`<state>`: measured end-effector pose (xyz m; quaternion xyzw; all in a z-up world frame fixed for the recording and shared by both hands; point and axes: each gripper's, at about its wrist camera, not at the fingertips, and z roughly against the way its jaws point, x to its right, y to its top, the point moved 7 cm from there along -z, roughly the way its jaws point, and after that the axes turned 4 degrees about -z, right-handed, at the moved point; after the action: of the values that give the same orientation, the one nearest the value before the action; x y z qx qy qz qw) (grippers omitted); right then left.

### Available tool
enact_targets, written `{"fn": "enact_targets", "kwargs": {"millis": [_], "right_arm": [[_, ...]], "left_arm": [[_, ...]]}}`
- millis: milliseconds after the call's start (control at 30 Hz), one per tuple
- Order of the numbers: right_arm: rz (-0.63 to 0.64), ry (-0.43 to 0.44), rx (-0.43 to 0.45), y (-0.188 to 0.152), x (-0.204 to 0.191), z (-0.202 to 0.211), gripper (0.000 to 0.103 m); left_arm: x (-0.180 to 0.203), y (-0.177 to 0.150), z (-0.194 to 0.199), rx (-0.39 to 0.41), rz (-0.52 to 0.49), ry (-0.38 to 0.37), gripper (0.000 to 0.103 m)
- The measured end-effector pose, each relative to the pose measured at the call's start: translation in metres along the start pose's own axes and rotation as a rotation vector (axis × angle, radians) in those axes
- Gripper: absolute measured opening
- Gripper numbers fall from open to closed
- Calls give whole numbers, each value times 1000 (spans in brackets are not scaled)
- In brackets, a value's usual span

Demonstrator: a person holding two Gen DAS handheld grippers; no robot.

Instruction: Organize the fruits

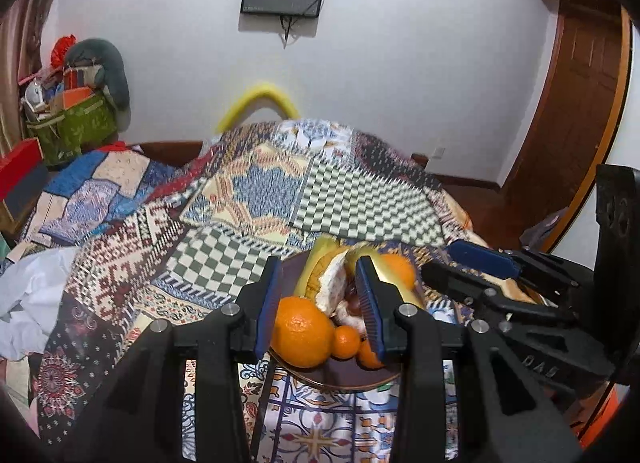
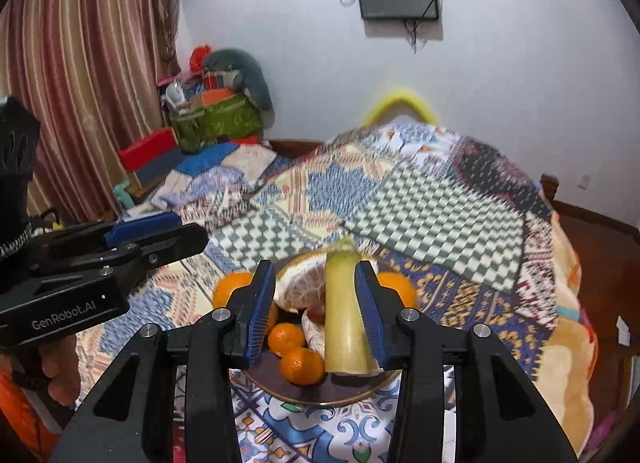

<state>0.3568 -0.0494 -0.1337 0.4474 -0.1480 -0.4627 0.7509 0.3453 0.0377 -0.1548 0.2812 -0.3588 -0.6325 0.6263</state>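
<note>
A dark round plate (image 2: pixel 320 397) sits on a patterned cloth and holds several fruits: big oranges (image 2: pixel 230 287), small tangerines (image 2: pixel 302 365), a peeled pomelo piece (image 2: pixel 300 289) and a pale yellow-green cane-like stick (image 2: pixel 344 323). My right gripper (image 2: pixel 316 311) is open above the plate; the stick lies between its fingers, against the right pad. My left gripper (image 1: pixel 320 303) is open over the same plate (image 1: pixel 348 377), with a big orange (image 1: pixel 302 329) by its left pad. The right gripper (image 1: pixel 480 267) shows at the right of the left wrist view; the left gripper (image 2: pixel 132 239) shows at the left of the right wrist view.
A bed with a patchwork quilt (image 2: pixel 400 199) lies behind the plate. A green bag of clutter (image 2: pixel 216 119) and a red box (image 2: pixel 148 149) stand at the back left by curtains (image 2: pixel 80 83). White paper (image 1: pixel 28 295) lies at the left. A wooden door (image 1: pixel 576 103) is at the right.
</note>
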Motion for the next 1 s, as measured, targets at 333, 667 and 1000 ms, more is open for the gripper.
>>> {"fn": "enact_targets", "kwargs": {"millis": [333, 667, 1000], "right_arm": [[-7, -29, 223, 37, -18, 110, 38], [18, -71, 388, 41, -54, 197, 73], [-9, -130, 458, 28, -56, 228, 103]], "left_arm": [[24, 33, 103, 196, -30, 23, 37], [51, 38, 208, 378, -91, 68, 59], [61, 27, 251, 435, -94, 83, 83]]}}
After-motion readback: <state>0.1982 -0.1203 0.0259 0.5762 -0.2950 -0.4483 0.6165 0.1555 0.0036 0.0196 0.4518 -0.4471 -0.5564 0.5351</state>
